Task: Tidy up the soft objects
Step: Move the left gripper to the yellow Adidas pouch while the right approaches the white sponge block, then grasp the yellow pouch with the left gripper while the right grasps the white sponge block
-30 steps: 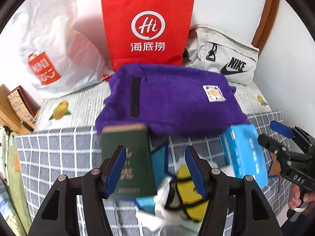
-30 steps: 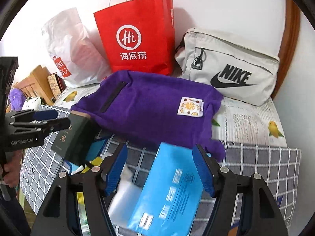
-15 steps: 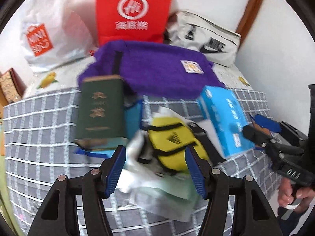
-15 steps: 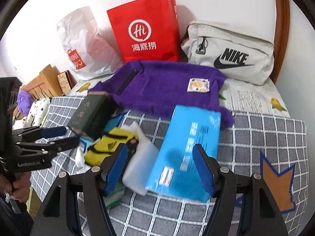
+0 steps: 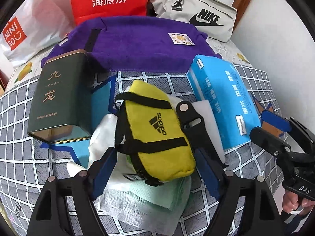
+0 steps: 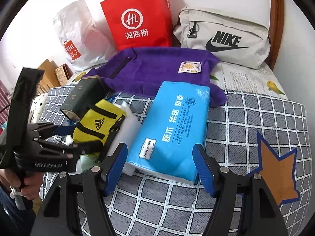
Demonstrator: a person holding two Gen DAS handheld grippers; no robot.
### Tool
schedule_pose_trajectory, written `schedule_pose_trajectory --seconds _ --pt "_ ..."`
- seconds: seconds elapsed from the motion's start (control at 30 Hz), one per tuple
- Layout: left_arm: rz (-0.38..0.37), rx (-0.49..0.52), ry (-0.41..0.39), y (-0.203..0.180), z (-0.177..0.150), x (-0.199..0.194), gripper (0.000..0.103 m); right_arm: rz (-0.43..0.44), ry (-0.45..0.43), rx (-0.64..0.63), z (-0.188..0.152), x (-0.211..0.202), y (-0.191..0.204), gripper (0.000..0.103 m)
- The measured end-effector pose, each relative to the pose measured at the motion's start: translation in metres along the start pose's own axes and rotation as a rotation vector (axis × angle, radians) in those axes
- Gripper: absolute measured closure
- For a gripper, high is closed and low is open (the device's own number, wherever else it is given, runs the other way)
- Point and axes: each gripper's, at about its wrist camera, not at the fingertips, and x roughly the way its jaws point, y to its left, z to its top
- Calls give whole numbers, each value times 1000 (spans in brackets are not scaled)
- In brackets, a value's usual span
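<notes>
A yellow Adidas pouch with black straps lies on white and green cloths on the checked bed cover. My left gripper is open, its blue pads on either side of the pouch's near end. The pouch also shows in the right wrist view. A blue tissue pack lies in front of my right gripper, which is open with its jaws astride the pack's near end. A purple fleece bag lies behind. The right gripper also shows in the left wrist view.
A dark green tin box lies left of the pouch. A red paper bag, a white Miniso bag and a grey Nike bag stand against the wall. An orange star marks the cover at right.
Both grippers have moved down and closer to the bed. The left one now straddles the yellow pouch; the right one now straddles the blue tissue pack. Both stay open.
</notes>
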Motion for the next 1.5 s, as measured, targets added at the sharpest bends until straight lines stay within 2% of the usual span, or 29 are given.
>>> schedule_pose_trajectory --seconds 0.1,0.17,0.27,0.37,0.47,0.5,0.63,0.97,1.17,1.23,1.3,1.4,1.5 --pt "-4 -10 -5 1 4 -1 21 16 0 -3 0 2 1 35" --pt "33 25 9 -6 6 3 21 31 2 -7 0 3 3 35" --pt "30 57 1 -11 6 2 20 34 9 -14 0 6 5 35" --pt "61 66 -1 -12 9 2 19 31 10 -14 -1 6 6 35" --pt "80 96 -7 -13 6 4 29 33 10 -8 -1 6 6 35" --pt "69 100 -7 -13 4 4 44 31 12 -10 -1 5 6 35" --pt "25 97 -43 -8 -4 -8 48 25 10 -10 -2 3 6 35" --pt "-36 46 -142 17 -22 -48 49 49 12 -50 -7 0 29 35" --pt "-46 14 -154 31 -31 -49 49 43 14 -106 -13 5 52 35" --pt "-53 9 -153 34 -33 -48 49 36 12 -114 -15 7 58 36" --pt "-64 3 -151 36 -35 -47 49 24 12 -122 -15 10 63 47" --pt "-80 -2 -150 40 -39 -46 49 9 7 -151 -16 12 73 53" --pt "-101 -11 -152 44 -40 -46 49 -59 19 -204 -19 18 84 58"
